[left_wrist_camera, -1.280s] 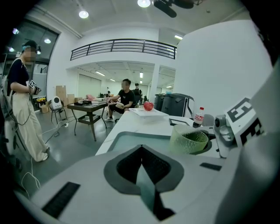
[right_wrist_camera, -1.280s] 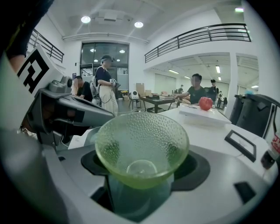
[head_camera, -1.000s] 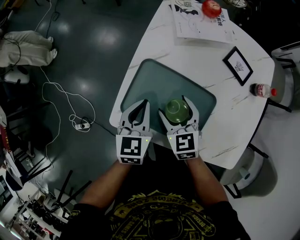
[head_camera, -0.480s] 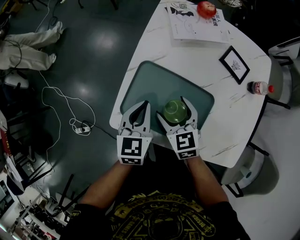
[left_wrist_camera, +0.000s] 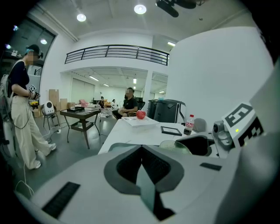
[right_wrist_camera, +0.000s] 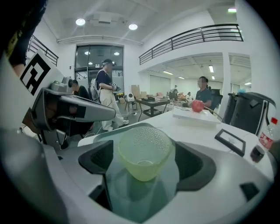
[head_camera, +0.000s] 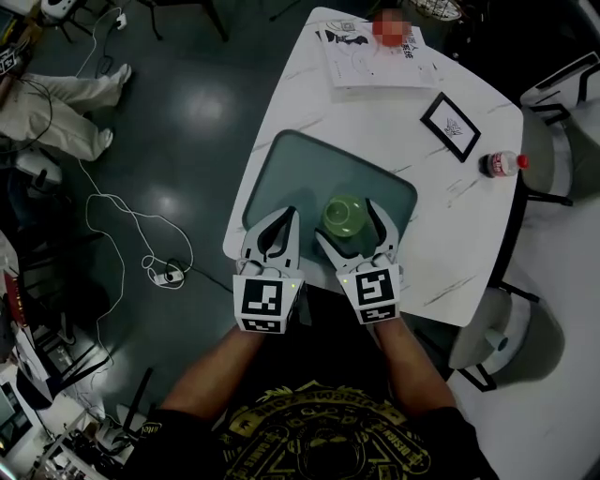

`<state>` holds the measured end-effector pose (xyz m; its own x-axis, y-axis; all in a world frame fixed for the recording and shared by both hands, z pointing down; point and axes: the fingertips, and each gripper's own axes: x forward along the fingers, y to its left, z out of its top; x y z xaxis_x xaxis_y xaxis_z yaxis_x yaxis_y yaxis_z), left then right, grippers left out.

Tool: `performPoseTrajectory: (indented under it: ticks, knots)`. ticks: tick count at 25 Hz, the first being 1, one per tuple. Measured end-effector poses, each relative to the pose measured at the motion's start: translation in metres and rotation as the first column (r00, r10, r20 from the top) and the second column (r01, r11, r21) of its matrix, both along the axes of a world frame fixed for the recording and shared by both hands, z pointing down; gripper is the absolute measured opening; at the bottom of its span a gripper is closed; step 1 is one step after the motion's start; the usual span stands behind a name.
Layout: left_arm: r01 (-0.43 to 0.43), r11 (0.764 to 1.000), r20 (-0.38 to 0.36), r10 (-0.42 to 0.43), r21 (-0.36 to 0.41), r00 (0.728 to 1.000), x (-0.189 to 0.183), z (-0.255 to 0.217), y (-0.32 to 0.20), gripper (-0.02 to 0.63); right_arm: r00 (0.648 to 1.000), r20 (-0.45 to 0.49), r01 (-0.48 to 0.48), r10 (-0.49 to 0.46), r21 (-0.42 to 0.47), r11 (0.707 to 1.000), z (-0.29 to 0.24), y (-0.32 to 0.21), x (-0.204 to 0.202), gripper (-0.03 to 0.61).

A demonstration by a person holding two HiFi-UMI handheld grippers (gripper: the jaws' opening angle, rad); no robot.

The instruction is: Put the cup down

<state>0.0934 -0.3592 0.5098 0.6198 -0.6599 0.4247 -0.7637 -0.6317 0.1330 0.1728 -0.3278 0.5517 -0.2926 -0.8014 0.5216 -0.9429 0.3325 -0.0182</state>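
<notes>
Right gripper (head_camera: 347,223) jaws have just spread wide and let go. The green cup (head_camera: 344,215) stands upright between them, near the mat's (head_camera: 291,178) front edge. Left gripper (head_camera: 287,216), clenched empty, hovers beside it over that edge.

- A large open lab or office hall is indicated by a railed mezzanine (left_wrist_camera: 116,52) and recessed ceiling lights (left_wrist_camera: 140,8).
- Work tables (left_wrist_camera: 81,114) are spread about, and cables (head_camera: 164,274) are left trailing across the dark floor (head_camera: 206,84).
</notes>
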Motion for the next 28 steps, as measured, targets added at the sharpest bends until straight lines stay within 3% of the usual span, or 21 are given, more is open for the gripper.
performPoseTrajectory:
  ticks: [9, 13, 20, 25, 28]
  knots:
    - [-0.051, 0.997, -0.06, 0.055, 0.064, 0.997, -0.004, -0.05, 0.023, 0.009, 0.996, -0.008, -0.087, 0.089, 0.118, 0.989, -0.063, 0.024, 0.0, 0.428]
    - [-0.075, 0.996, -0.095, 0.079, 0.051, 0.992, -0.011, -0.067, 0.038, 0.009, 0.992, 0.001, -0.123, 0.124, 0.154, 0.98, -0.097, 0.039, -0.007, 0.417]
    - [-0.122, 0.991, -0.127, 0.128, 0.051, 0.984, -0.03, -0.102, 0.072, 0.009, 0.979, 0.013, -0.205, 0.206, 0.179, 0.962, -0.138, 0.083, -0.03, 0.217]
    - [-0.165, 0.985, -0.139, 0.169, 0.041, 0.976, -0.045, -0.116, 0.093, 0.009, 0.966, 0.022, -0.255, 0.256, 0.205, 0.945, -0.158, 0.111, -0.046, 0.018]
    - [-0.196, 0.979, -0.15, 0.202, 0.059, 0.968, -0.053, -0.13, 0.109, 0.009, 0.962, 0.024, -0.272, 0.273, 0.212, 0.939, -0.168, 0.126, -0.057, 0.006]
